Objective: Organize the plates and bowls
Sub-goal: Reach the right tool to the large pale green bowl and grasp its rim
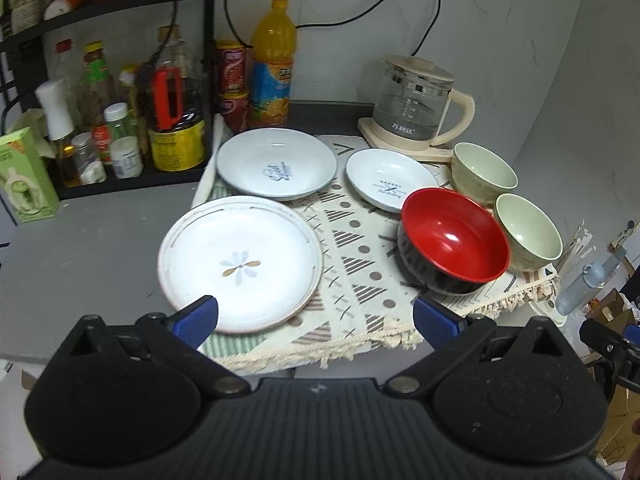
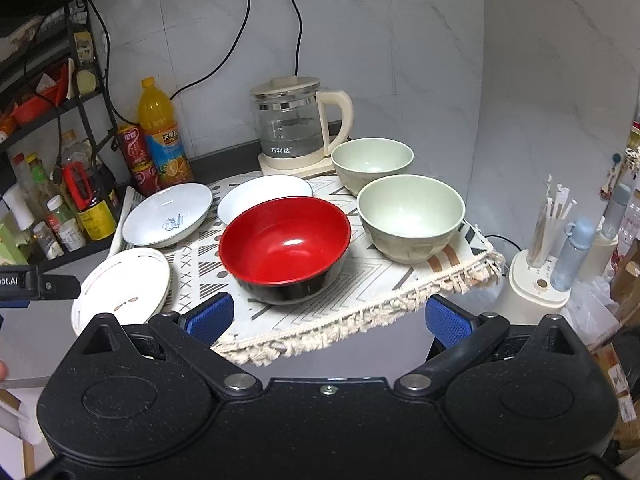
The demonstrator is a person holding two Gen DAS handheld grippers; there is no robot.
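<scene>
We have not started: three plates [image 1: 240, 262] and three bowls [image 2: 285, 246] sit apart on the cloth [image 1: 360, 264]. Our left gripper [image 1: 314, 318] and right gripper [image 2: 328, 318] hang wide open, holding nothing.

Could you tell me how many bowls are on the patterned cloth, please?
3: a red bowl near the front, a green bowl to its right, another green bowl behind, beside the kettle.

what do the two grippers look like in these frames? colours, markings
Both match: left hand-held gripper and right hand-held gripper have matte black plastic bodies, ribbed centre plates, silver pivot bolts and blue textured finger pads. White lettering ending ".AI" marks the left one's side in the right view.
</scene>
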